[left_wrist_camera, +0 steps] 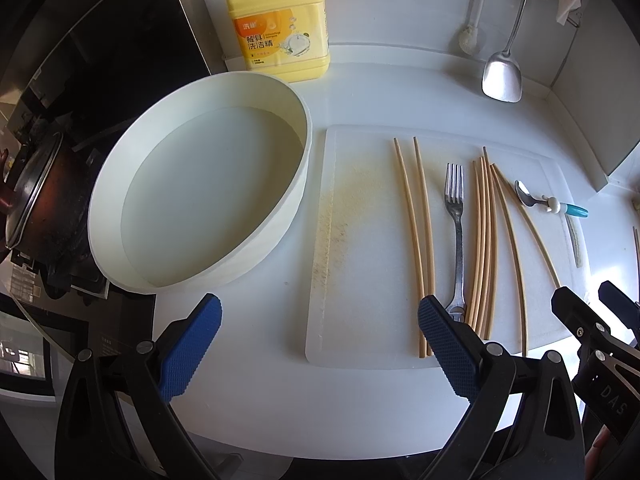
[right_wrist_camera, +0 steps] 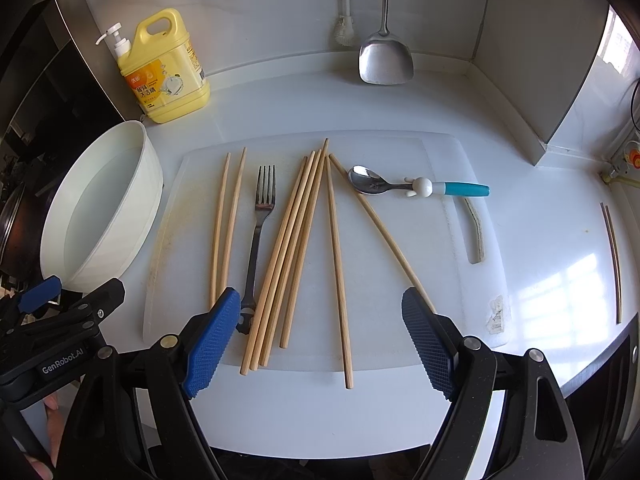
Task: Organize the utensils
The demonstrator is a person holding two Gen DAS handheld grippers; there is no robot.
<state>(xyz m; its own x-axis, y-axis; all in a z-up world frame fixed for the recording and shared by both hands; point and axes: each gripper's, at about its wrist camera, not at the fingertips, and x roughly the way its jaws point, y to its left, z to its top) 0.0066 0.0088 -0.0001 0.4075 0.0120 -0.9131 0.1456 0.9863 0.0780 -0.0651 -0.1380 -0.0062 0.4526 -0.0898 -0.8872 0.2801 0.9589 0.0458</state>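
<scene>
Several wooden chopsticks [right_wrist_camera: 298, 240] lie lengthwise on a white cutting board [right_wrist_camera: 400, 320], with a metal fork [right_wrist_camera: 258, 236] among them and a small spoon [right_wrist_camera: 368, 181] with a blue handle at the board's far right. In the left wrist view the chopsticks [left_wrist_camera: 484, 236], fork [left_wrist_camera: 457, 232] and spoon [left_wrist_camera: 528, 199] lie on the board [left_wrist_camera: 360, 264] to the right. My left gripper [left_wrist_camera: 320, 320] is open and empty over the board's near left edge. My right gripper [right_wrist_camera: 320, 316] is open and empty above the near ends of the chopsticks.
A round white basin [left_wrist_camera: 200, 200] stands left of the board. A yellow detergent bottle [left_wrist_camera: 280, 24] stands behind it. A metal spatula [right_wrist_camera: 385, 60] hangs on the back wall. A dark pot [left_wrist_camera: 32, 200] sits on the stove at the left. Two more chopsticks [right_wrist_camera: 612, 260] lie on the counter at the right.
</scene>
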